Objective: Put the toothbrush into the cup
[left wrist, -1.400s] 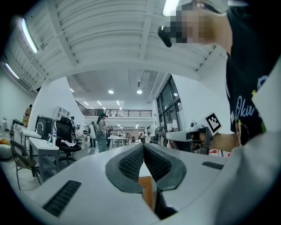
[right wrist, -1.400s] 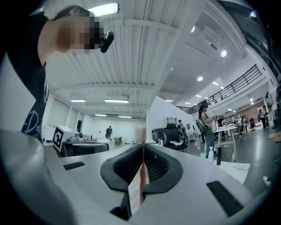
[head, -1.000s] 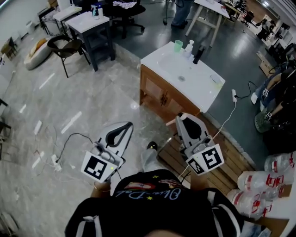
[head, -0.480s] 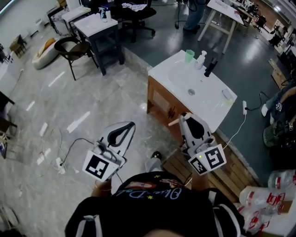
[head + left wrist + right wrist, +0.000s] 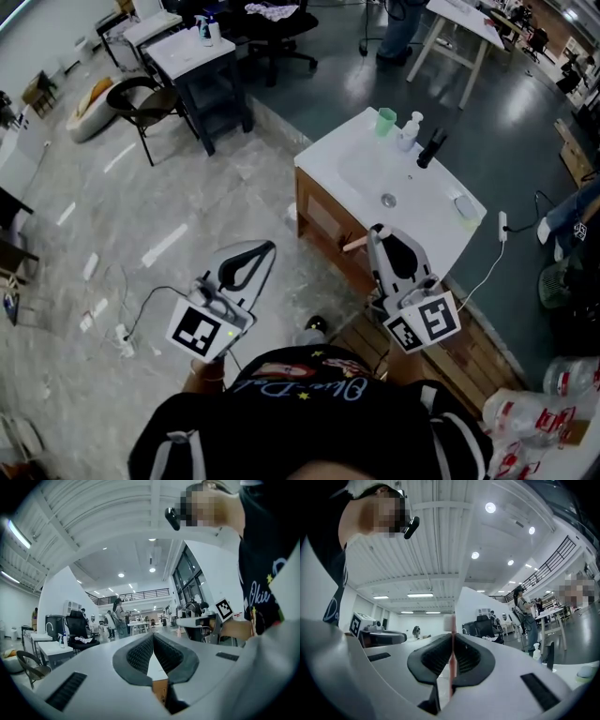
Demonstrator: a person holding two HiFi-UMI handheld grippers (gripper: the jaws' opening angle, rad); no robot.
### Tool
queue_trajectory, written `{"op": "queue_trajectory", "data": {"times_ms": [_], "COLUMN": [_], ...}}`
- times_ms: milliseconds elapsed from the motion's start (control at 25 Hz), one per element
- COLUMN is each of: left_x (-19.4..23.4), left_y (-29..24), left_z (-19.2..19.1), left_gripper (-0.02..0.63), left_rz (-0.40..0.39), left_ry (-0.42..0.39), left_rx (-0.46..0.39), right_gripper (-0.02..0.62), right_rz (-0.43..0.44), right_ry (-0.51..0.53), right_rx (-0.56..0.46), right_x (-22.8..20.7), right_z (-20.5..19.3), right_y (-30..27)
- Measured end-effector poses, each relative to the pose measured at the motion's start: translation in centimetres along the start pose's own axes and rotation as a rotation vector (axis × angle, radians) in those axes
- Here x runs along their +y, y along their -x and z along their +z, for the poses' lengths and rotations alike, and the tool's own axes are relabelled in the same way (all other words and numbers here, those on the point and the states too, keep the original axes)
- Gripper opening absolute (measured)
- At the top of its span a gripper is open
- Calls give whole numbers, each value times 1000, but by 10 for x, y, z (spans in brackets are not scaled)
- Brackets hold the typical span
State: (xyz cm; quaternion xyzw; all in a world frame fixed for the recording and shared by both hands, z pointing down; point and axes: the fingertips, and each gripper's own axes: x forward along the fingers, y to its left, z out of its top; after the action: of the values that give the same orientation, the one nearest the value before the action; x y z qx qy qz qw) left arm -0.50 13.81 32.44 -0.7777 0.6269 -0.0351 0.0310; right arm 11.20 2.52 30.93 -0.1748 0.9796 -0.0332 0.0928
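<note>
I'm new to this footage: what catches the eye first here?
A white sink cabinet stands mid-floor, with a green cup on its far corner. Nearer, the right gripper has its fingers shut on a pink toothbrush; the left gripper holds nothing.

On white washstand atop wooden cabinet, along far edge: green cup, pump bottle just right, black tap; toward right end, small pale dish.

Soap bottle, faucet crowd cup; countertop front open.
</note>
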Motion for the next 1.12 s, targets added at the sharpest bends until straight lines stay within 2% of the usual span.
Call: {"op": "queue_trajectory", "data": {"times_ms": [440,600,720,880,1120], "left_x": [20,26,33,46,75], "left_y": [-64,-80,-92,-114,-163], "left_z": [-7,-17,-16,-10,-20], "left_gripper": [3,3,3,3,2], "left_rz": [-27,-35,-50,-110,-223], "left_ry": [-14,10,54,160,183], "left_rx": [18,30,-17,-109,-112], "right_gripper": [11,11,11,11,11], "right_rz": [-38,-56,-78,-119,-228], "right_ry": [-1,-3,3,14,51], "right_rx": [4,11,15,19,10], "right_x": [-58,-74,-85,-98,-127], "right_z": [-2,-7,-8,-10,-11], "right_y": [-25,-31,-33,-38,-61]}}
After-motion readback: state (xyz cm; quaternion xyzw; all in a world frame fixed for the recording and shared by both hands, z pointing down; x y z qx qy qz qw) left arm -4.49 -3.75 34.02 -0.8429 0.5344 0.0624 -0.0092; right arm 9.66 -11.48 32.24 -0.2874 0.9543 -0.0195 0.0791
